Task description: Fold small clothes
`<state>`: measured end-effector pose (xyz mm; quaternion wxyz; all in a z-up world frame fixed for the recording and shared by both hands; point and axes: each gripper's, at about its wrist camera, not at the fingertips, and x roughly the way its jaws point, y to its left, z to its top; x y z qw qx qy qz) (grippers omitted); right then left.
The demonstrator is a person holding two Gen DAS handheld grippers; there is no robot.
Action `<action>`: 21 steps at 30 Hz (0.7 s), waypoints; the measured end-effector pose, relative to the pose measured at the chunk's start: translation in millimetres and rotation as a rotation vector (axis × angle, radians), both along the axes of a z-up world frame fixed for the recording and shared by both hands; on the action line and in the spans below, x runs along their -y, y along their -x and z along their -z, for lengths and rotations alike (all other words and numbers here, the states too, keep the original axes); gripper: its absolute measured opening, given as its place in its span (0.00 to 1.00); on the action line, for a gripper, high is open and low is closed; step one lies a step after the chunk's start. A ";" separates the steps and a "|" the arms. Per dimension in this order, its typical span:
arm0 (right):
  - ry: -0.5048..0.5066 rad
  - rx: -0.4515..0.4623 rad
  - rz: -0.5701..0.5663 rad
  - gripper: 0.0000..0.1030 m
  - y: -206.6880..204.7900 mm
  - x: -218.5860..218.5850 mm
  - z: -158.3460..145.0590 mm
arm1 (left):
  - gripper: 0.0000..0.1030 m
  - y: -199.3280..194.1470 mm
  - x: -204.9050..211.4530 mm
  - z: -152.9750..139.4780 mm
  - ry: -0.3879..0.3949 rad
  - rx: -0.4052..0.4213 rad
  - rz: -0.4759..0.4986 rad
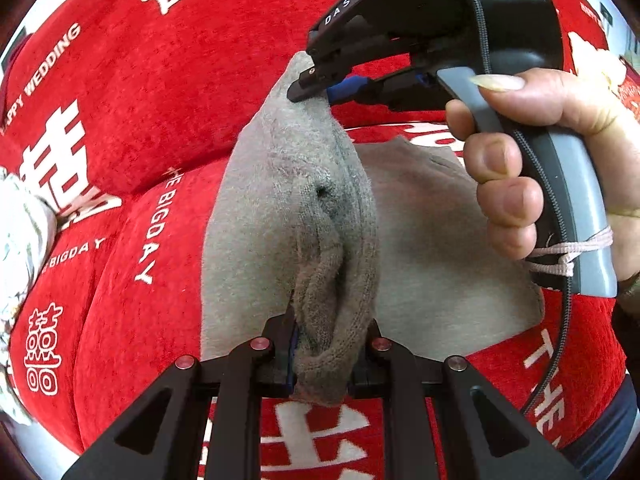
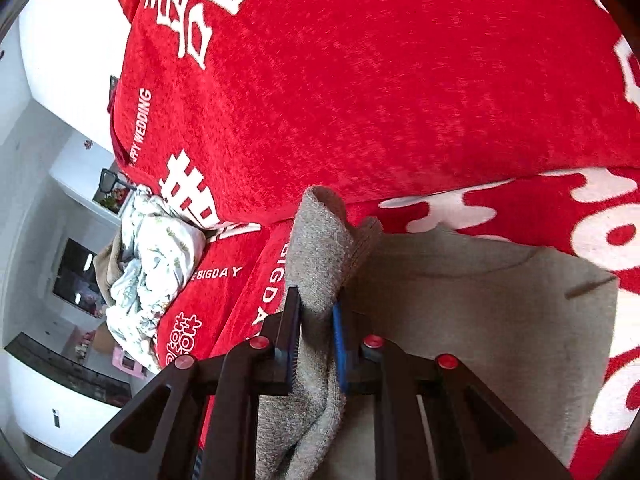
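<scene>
A small grey knit garment [image 1: 288,216] lies on a red sofa cover [image 1: 160,92]. Its left edge is lifted into a raised fold between both grippers, and the rest [image 1: 432,248] lies flat to the right. My left gripper [image 1: 330,344] is shut on the near end of the fold. My right gripper [image 1: 316,84], held by a hand [image 1: 532,152], is shut on the far end. In the right wrist view my right gripper [image 2: 316,320] clamps the grey fold [image 2: 320,248], and the flat part [image 2: 480,304] spreads to the right.
The red cover [image 2: 360,80] has white lettering and rises into a back cushion behind the garment. A crumpled white floral cloth [image 2: 152,264] lies at the left end of the seat, also in the left wrist view [image 1: 20,240]. White furniture [image 2: 48,400] stands beyond the sofa's left edge.
</scene>
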<state>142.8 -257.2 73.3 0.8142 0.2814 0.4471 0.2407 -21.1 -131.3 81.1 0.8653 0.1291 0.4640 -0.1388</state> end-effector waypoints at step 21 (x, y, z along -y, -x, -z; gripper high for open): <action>-0.081 0.005 0.073 0.08 30.4 90.7 19.8 | 0.17 13.0 78.7 -0.6 -0.064 -0.003 0.130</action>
